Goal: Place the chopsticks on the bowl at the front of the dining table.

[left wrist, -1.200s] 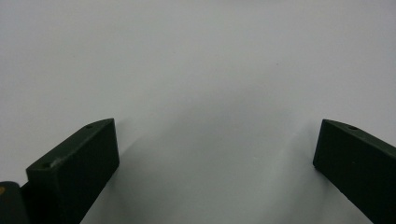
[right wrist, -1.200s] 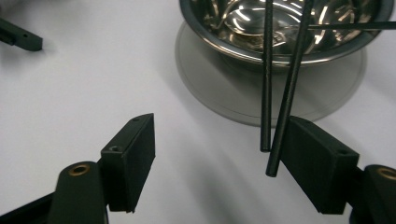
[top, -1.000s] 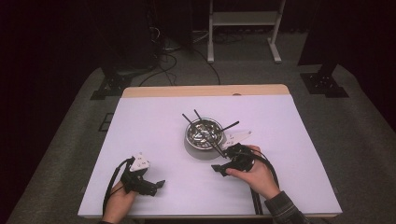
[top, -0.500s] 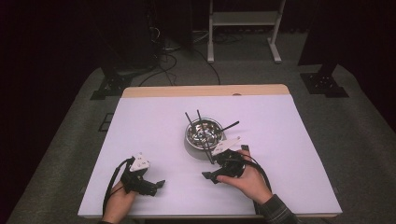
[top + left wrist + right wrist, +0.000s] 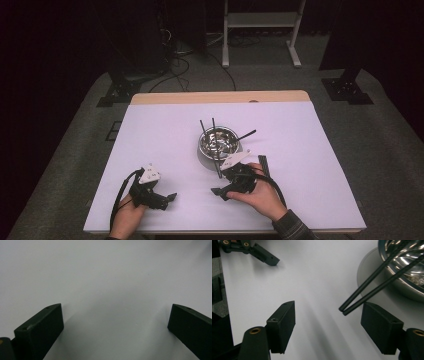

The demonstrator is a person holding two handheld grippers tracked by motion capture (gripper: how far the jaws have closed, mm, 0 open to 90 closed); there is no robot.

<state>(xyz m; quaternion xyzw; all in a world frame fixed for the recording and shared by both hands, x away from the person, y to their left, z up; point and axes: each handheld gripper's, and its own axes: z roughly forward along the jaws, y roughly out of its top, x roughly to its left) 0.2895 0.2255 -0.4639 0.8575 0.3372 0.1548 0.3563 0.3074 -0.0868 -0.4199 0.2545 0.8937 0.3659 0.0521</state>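
Observation:
A steel bowl (image 5: 205,156) stands mid-table with several black sticks (image 5: 246,135) leaning out over its rim. My right gripper (image 5: 216,192) sits in front of the bowl and to its left, held in a hand, jaws open. In the right gripper view, my right gripper (image 5: 328,306) has two black sticks (image 5: 352,302) slanting down from the bowl (image 5: 407,288). Their ends lie just ahead of its right-hand jaw, and nothing is gripped. My left gripper (image 5: 172,197) rests at the near left. The left gripper view shows my left gripper (image 5: 115,307) wide open over bare table.
Two more black sticks (image 5: 262,165) lie flat on the white table (image 5: 310,150) right of the right hand. Across the table, the left gripper's jaw (image 5: 265,257) appears at the top left of the right gripper view. A wooden strip (image 5: 220,96) runs along the far edge.
The right hand and its gripper have slid left and toward the near edge, away from the bowl's front right. The left gripper has stayed put.

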